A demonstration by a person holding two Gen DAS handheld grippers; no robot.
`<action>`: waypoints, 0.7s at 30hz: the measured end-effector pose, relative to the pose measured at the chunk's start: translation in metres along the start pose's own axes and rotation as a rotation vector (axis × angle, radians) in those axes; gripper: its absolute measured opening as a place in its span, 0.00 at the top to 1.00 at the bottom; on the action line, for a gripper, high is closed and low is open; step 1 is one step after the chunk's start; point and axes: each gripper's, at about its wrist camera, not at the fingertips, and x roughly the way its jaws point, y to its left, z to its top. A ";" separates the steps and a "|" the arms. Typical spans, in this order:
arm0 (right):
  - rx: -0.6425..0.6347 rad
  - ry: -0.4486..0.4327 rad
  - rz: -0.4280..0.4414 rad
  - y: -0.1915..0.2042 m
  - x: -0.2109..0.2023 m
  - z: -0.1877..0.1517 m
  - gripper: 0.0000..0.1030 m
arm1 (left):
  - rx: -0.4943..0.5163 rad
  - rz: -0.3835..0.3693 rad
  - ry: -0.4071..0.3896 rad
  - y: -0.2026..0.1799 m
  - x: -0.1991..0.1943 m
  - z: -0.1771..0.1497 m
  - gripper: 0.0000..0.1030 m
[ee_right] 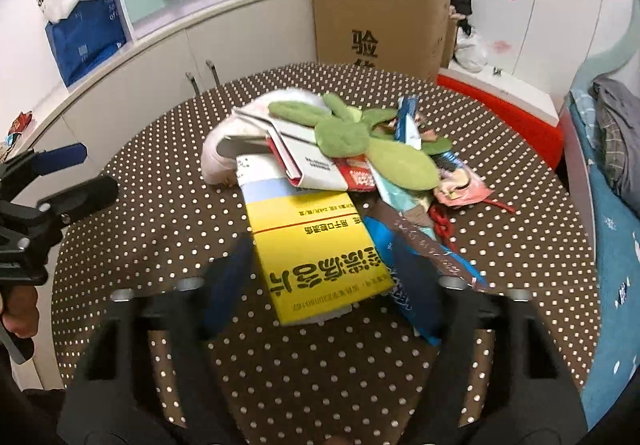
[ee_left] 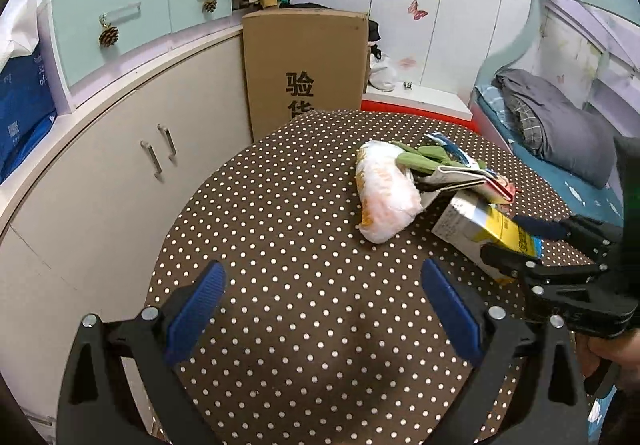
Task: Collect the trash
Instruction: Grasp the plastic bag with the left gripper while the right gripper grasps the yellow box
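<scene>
A heap of trash lies on the round brown polka-dot table [ee_left: 280, 205]: a white plastic bag [ee_left: 384, 189], a green felt plant shape [ee_right: 344, 133], a white carton [ee_right: 316, 165], a pink wrapper [ee_right: 460, 185], a blue wrapper [ee_right: 380, 233] and a yellow box [ee_right: 316, 245]. My right gripper [ee_right: 320, 261] straddles the near end of the yellow box [ee_left: 492, 229], which rests on the cloth, and its pads meet both long sides. My left gripper [ee_left: 322, 277] hangs open over bare cloth, left of the heap, with nothing between its fingers.
A tall cardboard box [ee_left: 304, 57] stands behind the table. A white cabinet [ee_left: 120, 165] with mint drawers runs along the left. A bed [ee_left: 560, 133] lies on the right, with a red-edged ledge [ee_left: 420, 109] beyond the table. A hand [ee_right: 20, 309] holds the left gripper.
</scene>
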 end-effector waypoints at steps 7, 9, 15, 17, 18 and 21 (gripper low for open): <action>0.062 -0.044 0.052 -0.005 -0.018 -0.013 0.51 | 0.018 -0.003 -0.017 -0.008 0.022 0.021 0.07; 0.097 -0.050 0.075 -0.009 -0.026 -0.021 0.70 | 0.027 -0.015 -0.002 -0.011 0.037 0.028 0.07; 0.139 -0.040 0.085 -0.015 -0.038 -0.036 0.72 | 0.050 -0.068 0.044 -0.024 0.078 0.046 0.07; 0.137 -0.033 0.090 -0.014 -0.038 -0.034 0.69 | 0.046 -0.101 0.061 -0.028 0.088 0.052 0.07; 0.134 -0.028 0.092 -0.014 -0.037 -0.033 0.66 | 0.041 -0.108 0.062 -0.029 0.090 0.053 0.07; 0.118 -0.010 0.086 -0.011 -0.029 -0.031 0.49 | 0.039 -0.126 0.087 -0.032 0.105 0.058 0.15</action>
